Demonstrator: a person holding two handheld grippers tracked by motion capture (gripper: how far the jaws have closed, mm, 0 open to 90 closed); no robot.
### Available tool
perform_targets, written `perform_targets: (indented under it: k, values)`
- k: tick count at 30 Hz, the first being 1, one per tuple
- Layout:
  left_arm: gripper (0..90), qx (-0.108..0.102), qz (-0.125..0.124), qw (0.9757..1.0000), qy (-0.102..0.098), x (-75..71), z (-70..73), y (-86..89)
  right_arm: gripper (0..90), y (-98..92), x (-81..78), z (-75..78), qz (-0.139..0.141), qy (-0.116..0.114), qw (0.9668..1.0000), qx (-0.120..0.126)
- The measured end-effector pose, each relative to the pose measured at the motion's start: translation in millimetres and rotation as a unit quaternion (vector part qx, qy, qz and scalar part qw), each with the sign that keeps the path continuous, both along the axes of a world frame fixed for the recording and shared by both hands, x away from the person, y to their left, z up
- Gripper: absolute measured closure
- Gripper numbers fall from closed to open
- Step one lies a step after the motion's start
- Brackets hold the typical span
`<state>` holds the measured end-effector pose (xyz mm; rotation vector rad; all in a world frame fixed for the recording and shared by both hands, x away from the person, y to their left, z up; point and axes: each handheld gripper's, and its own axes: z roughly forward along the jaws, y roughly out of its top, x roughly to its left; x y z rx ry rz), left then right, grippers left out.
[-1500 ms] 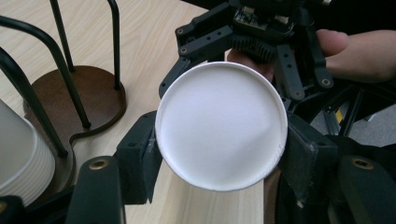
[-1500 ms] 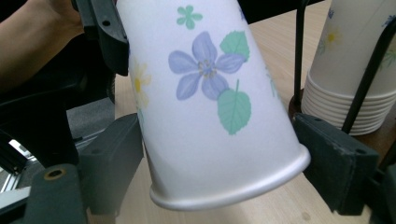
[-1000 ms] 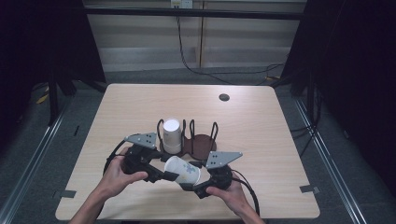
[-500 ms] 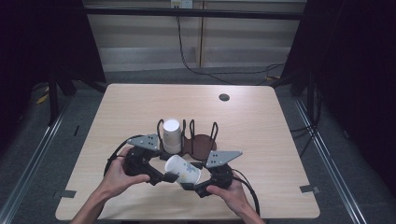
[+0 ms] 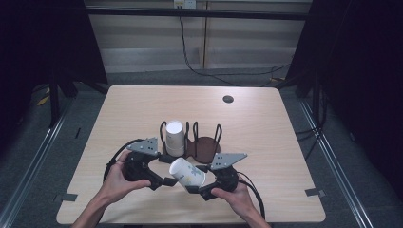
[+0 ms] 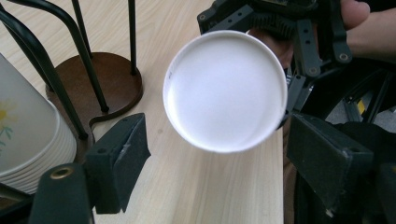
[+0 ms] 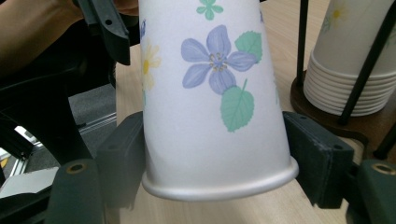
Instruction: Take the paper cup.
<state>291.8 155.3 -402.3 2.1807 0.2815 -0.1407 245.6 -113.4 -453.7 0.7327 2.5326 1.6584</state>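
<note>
A white paper cup [image 5: 187, 172] printed with flowers lies tilted in the air between both grippers, above the table's near side. My right gripper [image 5: 193, 188] is shut on the cup [image 7: 215, 93] near its rolled rim, both pads pressing its wall; its jaws have just been closing. The left gripper [image 5: 166, 181] faces the cup's white closed end [image 6: 226, 91]. Its jaws have just been opening and stand apart on either side without touching it. A stack of matching cups [image 5: 174, 137] stands upside down in a wire holder [image 5: 205, 147] with a brown base.
The holder's black wire posts [image 6: 88, 70] rise just beyond the left gripper. A small dark round spot [image 5: 228, 99] sits at the wooden table's [image 5: 266, 142] far right. Cables trail from both grippers toward the near edge. Bare tabletop lies left and right of the hands.
Both hands and the cup stay almost where they were. The left gripper's jaws at the cup's closed end look wider apart than a second ago.
</note>
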Motion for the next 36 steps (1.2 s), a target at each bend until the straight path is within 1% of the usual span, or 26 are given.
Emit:
perform_targets:
  k: [2, 4, 7, 9, 15, 21, 24, 26, 27, 28, 31, 32, 36]
  values:
    - [20.7, -0.001, 0.004, 1.0, -0.001, 0.9, -1.1, 1.4, 26.4, -0.7, 0.1, 0.0, 0.001, 0.002, 1.0, 0.0]
    - [20.5, 0.004, 0.006, 1.0, 0.0, 1.5, -2.8, 2.6, 26.5, -1.2, 0.3, 0.5, 0.0, 0.004, 1.0, -0.002]
    - [20.8, 0.003, 0.006, 1.0, 0.006, 1.9, -5.4, 3.7, 26.7, -2.0, 1.2, 0.4, -0.006, 0.007, 0.9999, -0.011]
    - [22.1, 0.005, 0.004, 1.0, 0.001, 1.2, -5.8, 3.6, 26.9, -2.5, 2.0, -0.3, -0.008, 0.009, 0.9998, -0.015]
    - [21.9, 0.01, 0.007, 0.9999, -0.003, 1.8, -7.4, 4.8, 27.5, -3.9, 2.5, 1.4, -0.009, 0.012, 0.9996, -0.025]
    - [21.1, 0.014, 0.009, 0.9999, -0.001, 2.8, -8.9, 5.0, 27.8, -3.6, 3.3, 1.8, -0.005, 0.016, 0.9993, -0.035]
    - [20.6, 0.027, 0.001, 0.9996, -0.005, 2.7, -9.5, 4.6, 27.8, -2.7, 4.0, 1.3, -0.002, 0.02, 0.9989, -0.043]
    - [20.7, 0.028, -0.002, 0.9996, -0.007, 2.1, -9.6, 3.4, 27.8, -2.1, 4.2, 1.2, -0.002, 0.02, 0.9987, -0.046]
    - [20.5, 0.029, -0.001, 0.9995, -0.007, 1.5, -9.4, 2.9, 27.8, -1.8, 4.0, 1.4, -0.001, 0.021, 0.9986, -0.048]
    - [20.2, 0.029, 0.001, 0.9996, 0.0, 0.7, -9.4, 2.0, 27.8, -1.5, 3.8, 1.5, -0.001, 0.021, 0.9986, -0.049]
    - [18.4, 0.045, -0.01, 0.9989, -0.008, 0.0, -7.5, 0.5, 27.8, -0.5, 3.3, 2.8, -0.001, 0.026, 0.998, -0.058]
    - [18.5, 0.042, -0.012, 0.999, -0.008, -0.3, -7.1, 0.1, 27.8, 0.0, 3.2, 3.2, -0.001, 0.028, 0.9976, -0.063]
    - [18.3, 0.046, -0.013, 0.9988, -0.007, -2.8, -6.7, -1.7, 27.8, 2.9, 4.3, 6.6, 0.009, 0.028, 0.9964, -0.08]
